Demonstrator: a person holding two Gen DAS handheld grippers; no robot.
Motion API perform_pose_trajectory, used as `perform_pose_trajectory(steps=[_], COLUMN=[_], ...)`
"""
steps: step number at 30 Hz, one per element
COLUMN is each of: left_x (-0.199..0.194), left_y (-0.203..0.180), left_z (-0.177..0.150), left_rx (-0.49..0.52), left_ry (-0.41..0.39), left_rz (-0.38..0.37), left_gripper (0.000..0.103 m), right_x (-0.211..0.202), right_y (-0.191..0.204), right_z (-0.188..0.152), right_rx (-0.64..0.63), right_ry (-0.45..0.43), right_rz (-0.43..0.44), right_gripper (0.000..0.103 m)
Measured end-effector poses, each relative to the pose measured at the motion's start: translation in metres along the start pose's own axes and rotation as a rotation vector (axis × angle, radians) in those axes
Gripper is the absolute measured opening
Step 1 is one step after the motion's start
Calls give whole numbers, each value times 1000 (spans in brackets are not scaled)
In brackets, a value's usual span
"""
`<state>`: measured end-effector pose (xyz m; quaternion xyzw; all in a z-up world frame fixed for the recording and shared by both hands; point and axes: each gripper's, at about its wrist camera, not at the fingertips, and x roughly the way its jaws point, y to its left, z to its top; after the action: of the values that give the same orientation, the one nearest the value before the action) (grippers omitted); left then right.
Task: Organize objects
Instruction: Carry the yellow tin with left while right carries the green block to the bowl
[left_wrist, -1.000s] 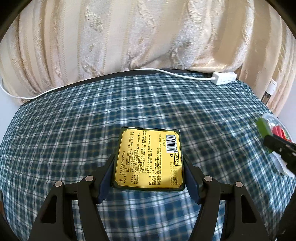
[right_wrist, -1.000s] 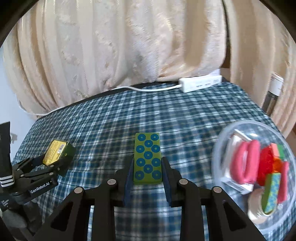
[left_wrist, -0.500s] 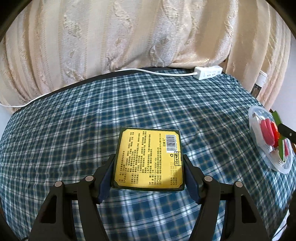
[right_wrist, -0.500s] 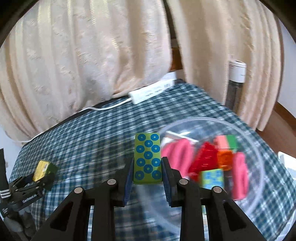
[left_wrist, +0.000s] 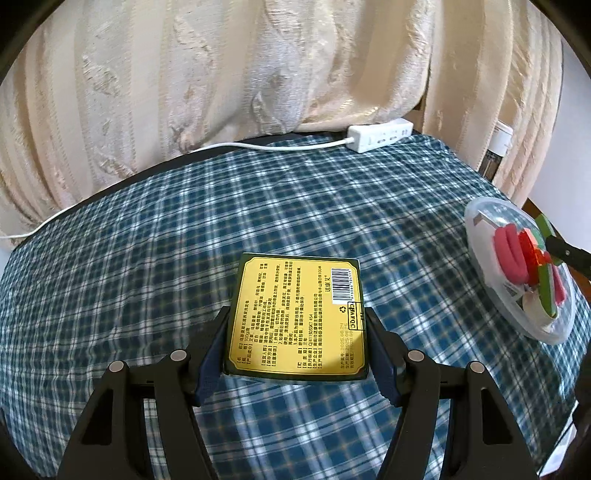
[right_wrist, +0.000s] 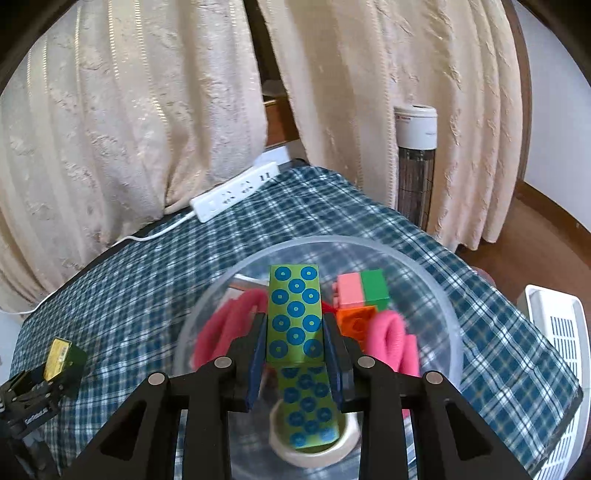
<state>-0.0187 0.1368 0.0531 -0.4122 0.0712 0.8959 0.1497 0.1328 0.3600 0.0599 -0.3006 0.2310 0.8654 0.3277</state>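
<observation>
**Both grippers loaded, block over the bowl**

The green rectangular block with blue ring dots (right_wrist: 295, 319) sits clamped between the pads of the right hand-held gripper (right_wrist: 295, 354), jaws drawn tight on its long sides; it hangs above the clear round plastic bowl (right_wrist: 439, 291), which holds a second block of the same pattern (right_wrist: 308, 410), pink foam loops (right_wrist: 391, 338), pink, green and orange toy bricks (right_wrist: 364, 291) and a roll of pale tape (right_wrist: 314, 448); the bowl rests on the desk covered in blue-green checked cloth (right_wrist: 147, 280).

The yellow flat box with a dark green rim and printed label (left_wrist: 299, 317) is pinched by its two sides in the left hand-held gripper (left_wrist: 297, 347), jaws about half spread, above the same cloth, well apart from the bowl; a white power strip (left_wrist: 380, 137) lies at the desk's far edge under cream curtains (left_wrist: 221, 81); a white slotted basket (right_wrist: 561, 350) stands right of the desk.
</observation>
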Motion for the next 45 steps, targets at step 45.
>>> perform_pose_trajectory(steps=[45], left_x=[1], left_y=[-170], left_z=[7], left_rx=[287], left_ry=[46], left_rz=[-233], left_gripper=[68], right_x=[-44], right_y=[-45], right_z=[-11], right_rx=[10], right_ry=[-124], right_rz=[29], right_gripper=[44])
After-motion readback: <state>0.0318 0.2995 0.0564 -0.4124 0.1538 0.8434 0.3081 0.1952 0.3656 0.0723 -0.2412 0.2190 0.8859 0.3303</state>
